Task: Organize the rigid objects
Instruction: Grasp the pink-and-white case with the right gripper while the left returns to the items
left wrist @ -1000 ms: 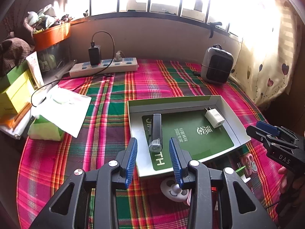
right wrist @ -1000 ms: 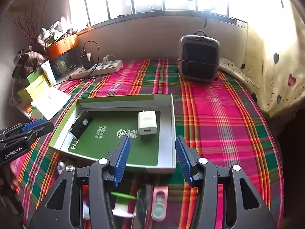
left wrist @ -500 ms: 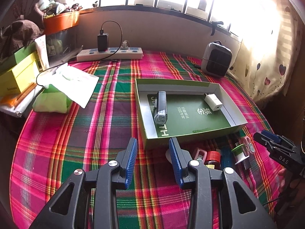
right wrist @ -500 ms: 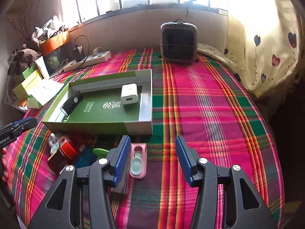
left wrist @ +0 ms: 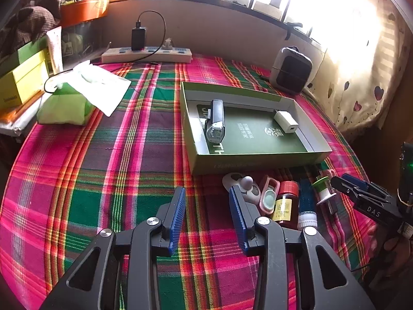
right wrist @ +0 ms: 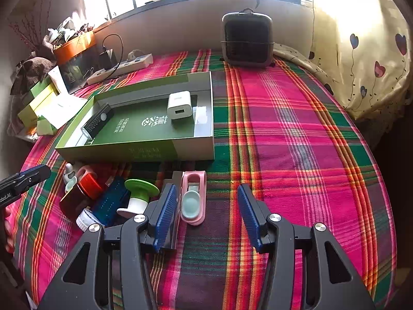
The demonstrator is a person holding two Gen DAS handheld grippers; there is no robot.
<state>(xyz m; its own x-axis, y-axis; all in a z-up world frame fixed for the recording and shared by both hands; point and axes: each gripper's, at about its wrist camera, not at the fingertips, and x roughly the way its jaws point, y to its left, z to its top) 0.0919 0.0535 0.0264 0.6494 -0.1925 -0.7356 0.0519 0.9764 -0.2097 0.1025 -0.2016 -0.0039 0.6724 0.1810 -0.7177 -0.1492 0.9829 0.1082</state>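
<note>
A green shallow box (left wrist: 260, 161) (right wrist: 134, 152) lies on the plaid cloth, holding a black bar-shaped device (left wrist: 218, 118) (right wrist: 96, 121) and a white charger (left wrist: 286, 122) (right wrist: 180, 105). In front of it lie a pink case (right wrist: 193, 199) (left wrist: 268, 196), a brown red-capped bottle (left wrist: 284, 204) (right wrist: 82, 188), a blue tube (left wrist: 307, 204) (right wrist: 111, 201), a green-topped spool (right wrist: 139, 193) (left wrist: 322, 188) and a white toy (left wrist: 244, 183). My left gripper (left wrist: 207, 215) hovers open and empty beside the toy. My right gripper (right wrist: 205, 214) is open over the cloth, its left finger next to the pink case.
A power strip (left wrist: 147, 54) with a black plug, a green tissue pack (left wrist: 64, 106), yellow boxes (left wrist: 23, 85) and an orange tub (left wrist: 84, 13) stand at the back left. A small dark heater (right wrist: 246, 38) sits at the back. A heart-print curtain (right wrist: 374, 59) hangs on the right.
Both grippers have drawn back and lower from the box; the loose items in front of it have come into view. Neither gripper's opening has altered.
</note>
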